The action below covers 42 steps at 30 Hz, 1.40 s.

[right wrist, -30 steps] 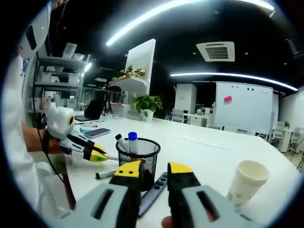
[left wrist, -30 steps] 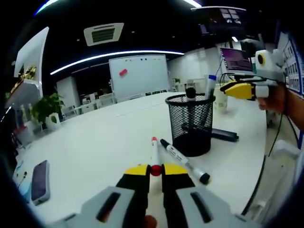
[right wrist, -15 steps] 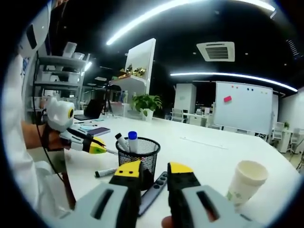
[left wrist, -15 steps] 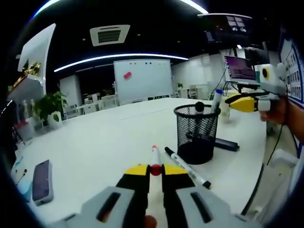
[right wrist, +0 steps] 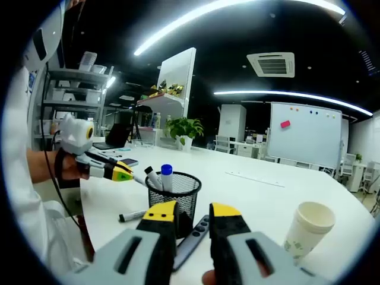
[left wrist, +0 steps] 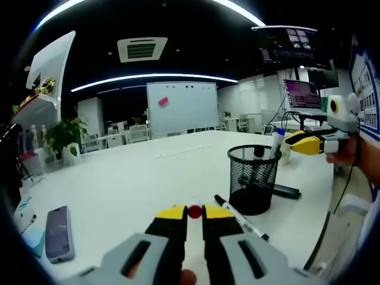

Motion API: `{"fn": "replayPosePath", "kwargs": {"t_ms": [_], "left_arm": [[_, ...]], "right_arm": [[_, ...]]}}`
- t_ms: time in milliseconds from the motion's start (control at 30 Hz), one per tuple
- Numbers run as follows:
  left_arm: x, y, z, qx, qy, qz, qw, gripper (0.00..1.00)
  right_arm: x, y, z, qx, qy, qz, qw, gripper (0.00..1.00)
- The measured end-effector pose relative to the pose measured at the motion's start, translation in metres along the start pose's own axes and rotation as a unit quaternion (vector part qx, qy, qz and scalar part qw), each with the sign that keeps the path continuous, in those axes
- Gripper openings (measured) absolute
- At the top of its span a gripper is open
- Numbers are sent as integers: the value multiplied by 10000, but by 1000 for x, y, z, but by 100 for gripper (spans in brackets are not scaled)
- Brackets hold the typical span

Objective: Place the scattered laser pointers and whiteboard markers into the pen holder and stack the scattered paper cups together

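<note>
On the white table (left wrist: 119, 178), the black mesh pen holder (left wrist: 255, 178) serves as the landmark: in the left gripper view it stands toward the right, with a blue-capped marker (left wrist: 276, 141) and a dark-topped one (left wrist: 259, 152) standing upright inside it. A black-capped whiteboard marker (left wrist: 240, 218) lies on the table just in front of the holder, and a dark flat laser pointer (left wrist: 285, 191) lies just beside the holder's base on its far side. The left gripper (left wrist: 194, 212) has its jaws pressed onto a red-ended marker (left wrist: 194, 211), of which just the red end shows between the yellow tips. Beyond the holder, the right gripper (left wrist: 295, 142) hangs in the air near the holder's rim; its yellow tips look close together, but whether anything sits between them cannot be told. Far to the left of the holder a phone (left wrist: 59, 233) lies flat near the table edge, with a potted plant (left wrist: 66, 135) and a whiteboard (left wrist: 181, 107) behind. In the right gripper view a paper cup (right wrist: 308, 228) stands upright, well to the right of the holder (right wrist: 174, 193), with the laser pointer (right wrist: 195, 236) lying between them, nearer the holder.
</note>
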<state>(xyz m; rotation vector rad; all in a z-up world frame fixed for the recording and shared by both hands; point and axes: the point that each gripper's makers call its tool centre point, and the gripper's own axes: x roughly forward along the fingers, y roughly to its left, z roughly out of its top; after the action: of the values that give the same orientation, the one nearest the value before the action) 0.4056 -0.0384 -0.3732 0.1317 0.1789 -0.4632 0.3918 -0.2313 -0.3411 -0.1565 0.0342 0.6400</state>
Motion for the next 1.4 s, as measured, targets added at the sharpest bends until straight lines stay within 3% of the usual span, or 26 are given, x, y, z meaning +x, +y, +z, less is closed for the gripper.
{"fn": "replayPosePath", "kwargs": {"t_ms": [333,633,1400], "left_arm": [[0,4,7,-3,-75,24,10000,11],[-1,24,11,-79,-154,90,9998,11],[-9,26,33,-179,-436,187,9987,11]], "right_arm": [[-1,-3,0,18,-12,-44,10000,21],[1,-3,2,8,-20,-18,10000,21],[3,0,4,-25,1,18,10000,21]]}}
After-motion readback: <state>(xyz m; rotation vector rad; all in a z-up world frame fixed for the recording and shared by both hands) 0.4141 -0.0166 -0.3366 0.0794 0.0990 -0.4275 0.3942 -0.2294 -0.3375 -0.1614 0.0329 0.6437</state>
